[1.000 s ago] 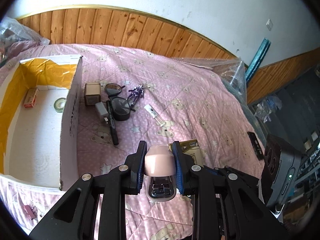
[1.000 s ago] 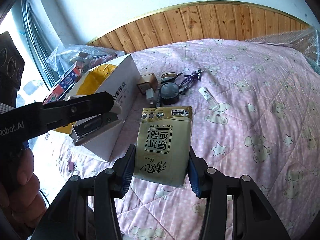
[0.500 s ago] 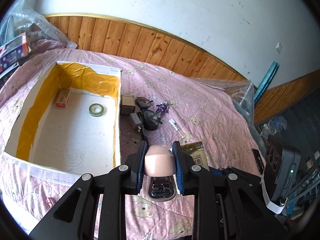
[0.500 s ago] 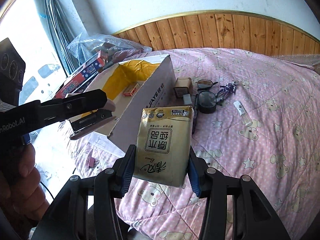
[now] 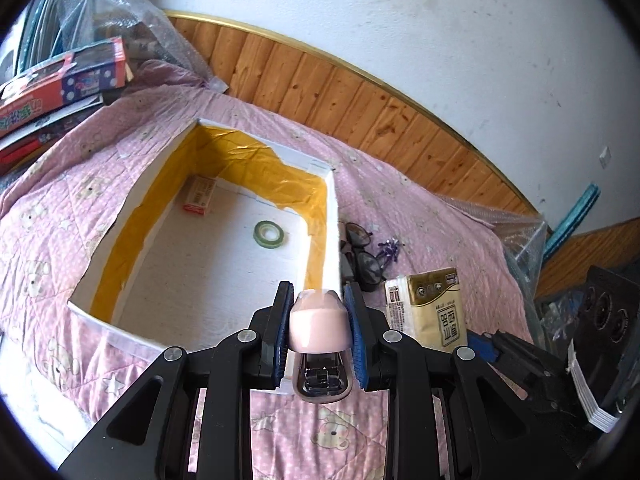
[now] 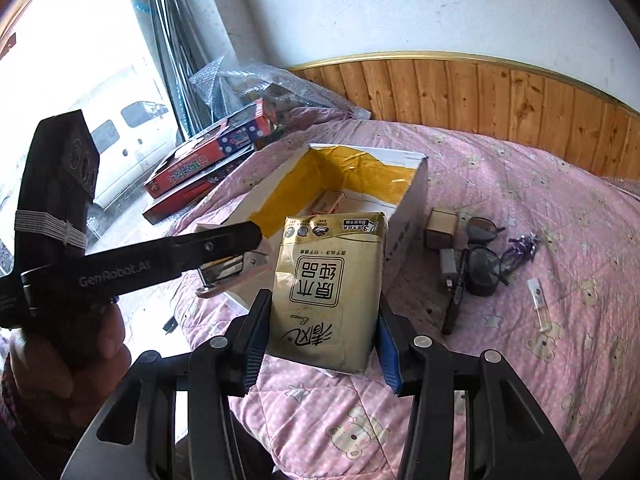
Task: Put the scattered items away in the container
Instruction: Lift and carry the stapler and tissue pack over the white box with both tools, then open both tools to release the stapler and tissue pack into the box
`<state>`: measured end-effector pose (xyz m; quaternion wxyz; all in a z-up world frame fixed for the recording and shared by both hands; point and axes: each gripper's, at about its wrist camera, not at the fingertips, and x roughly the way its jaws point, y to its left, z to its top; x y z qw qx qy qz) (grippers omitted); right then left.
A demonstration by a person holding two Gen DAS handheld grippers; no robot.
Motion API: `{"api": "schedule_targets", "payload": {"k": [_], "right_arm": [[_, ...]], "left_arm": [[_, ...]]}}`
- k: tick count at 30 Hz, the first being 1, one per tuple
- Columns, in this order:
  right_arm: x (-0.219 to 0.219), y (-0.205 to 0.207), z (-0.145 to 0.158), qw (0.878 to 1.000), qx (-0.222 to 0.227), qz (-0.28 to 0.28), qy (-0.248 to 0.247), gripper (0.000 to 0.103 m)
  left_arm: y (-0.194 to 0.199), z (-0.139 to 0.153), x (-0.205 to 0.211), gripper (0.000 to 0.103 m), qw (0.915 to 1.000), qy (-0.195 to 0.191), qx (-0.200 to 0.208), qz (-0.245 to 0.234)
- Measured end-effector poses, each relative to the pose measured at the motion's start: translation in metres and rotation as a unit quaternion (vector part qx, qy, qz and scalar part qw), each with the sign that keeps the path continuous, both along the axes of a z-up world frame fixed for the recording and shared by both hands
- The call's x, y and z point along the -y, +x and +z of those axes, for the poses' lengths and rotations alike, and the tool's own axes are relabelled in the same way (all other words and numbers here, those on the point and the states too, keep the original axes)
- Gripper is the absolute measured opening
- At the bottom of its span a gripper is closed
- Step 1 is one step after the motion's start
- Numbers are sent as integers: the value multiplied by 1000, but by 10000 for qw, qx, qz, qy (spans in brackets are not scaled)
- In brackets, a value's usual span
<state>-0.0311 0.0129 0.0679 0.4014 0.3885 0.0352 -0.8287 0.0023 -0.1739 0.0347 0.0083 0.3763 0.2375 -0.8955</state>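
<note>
Left wrist view is showing the white box [image 5: 132,204] lying just beyond my left claw [image 5: 319,332], which is pinching a pink stapler [image 5: 320,322]; my right claw [image 6: 322,344] is clamping a tissue pack [image 6: 326,292] near the box.

Daylight floods in from the window [image 6: 80,92], blown out to white glare. Both fisheye views bend hard and darken at their edges.

White wall [image 5: 400,20], wood wainscot [image 6: 500,96], bright window [image 6: 80,80]
</note>
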Motion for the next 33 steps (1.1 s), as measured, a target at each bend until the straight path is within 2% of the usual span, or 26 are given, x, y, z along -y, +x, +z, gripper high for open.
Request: {"api": "schedule_targets", "payload": {"k": [5,10,18,25,30,33], "right_arm": [[31,-15,1,9995,90,302,-71,49],[61,-47,-2,9987,206,466,51,49],[97,-96,-16,9963,99,647,564,49],[123,-144,-37,9922,183,653,1046,49],[144,-174,-51,9887,360,665,1295,49],[158,-189,-62,9862,642,657,1377,49]], "left_arm": [[-16,-11,28,26,9986,234,260,403],[-37,-16,49,26,9970,262,459,573],[-79,-33,67,27,9936,172,995,517],[-120,-67,79,27,9852,249,1607,538],[-138,-91,82,27,9784,260,2006,431],[-144,-103,80,27,9747,215,2196,349]]}}
